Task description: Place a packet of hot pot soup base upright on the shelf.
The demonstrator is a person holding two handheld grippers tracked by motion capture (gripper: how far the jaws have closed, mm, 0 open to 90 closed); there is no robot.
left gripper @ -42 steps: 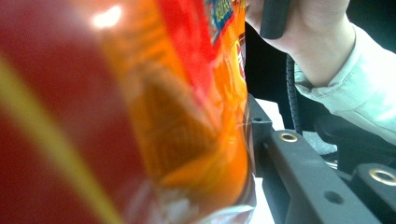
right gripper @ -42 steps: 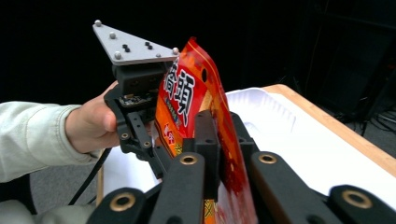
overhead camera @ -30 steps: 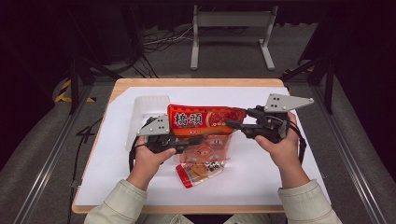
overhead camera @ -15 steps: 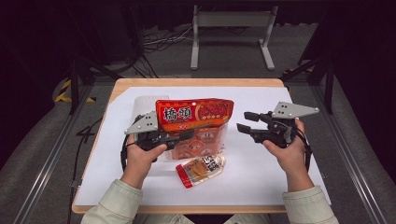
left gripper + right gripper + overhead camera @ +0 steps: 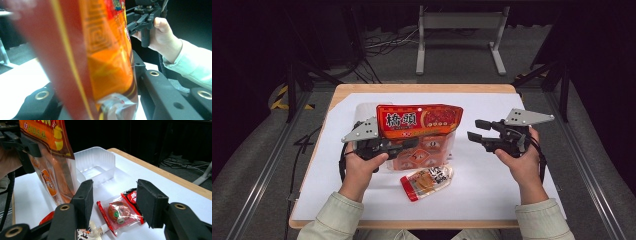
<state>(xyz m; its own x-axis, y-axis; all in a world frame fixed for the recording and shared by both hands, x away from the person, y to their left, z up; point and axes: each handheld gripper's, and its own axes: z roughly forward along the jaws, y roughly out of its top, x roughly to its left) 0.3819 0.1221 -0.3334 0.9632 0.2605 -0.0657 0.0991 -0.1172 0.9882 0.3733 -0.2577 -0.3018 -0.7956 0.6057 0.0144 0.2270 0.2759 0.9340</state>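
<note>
A red and orange snack bag (image 5: 419, 125) stands upright over the white table cover, its lower part clear with small packets inside. My left gripper (image 5: 409, 144) is shut on the bag's lower left side. In the left gripper view the bag (image 5: 100, 62) is pinched between the two black jaws. My right gripper (image 5: 474, 130) hovers to the right of the bag, apart from it. Its jaws have just been opening and stand open (image 5: 113, 202) with nothing between them. A small clear packet with a round pastry (image 5: 120, 213) lies flat on the table beyond them.
A clear plastic tray (image 5: 96, 165) sits behind the bag toward the table's back left. The pastry packet (image 5: 427, 180) lies in front of the bag near the middle. The white cover (image 5: 492, 200) ends at the wooden table edge (image 5: 422, 88).
My right gripper has let go of the bag's top right corner and moved right and down. The bag now hangs from the left gripper alone and has shifted a little left.
</note>
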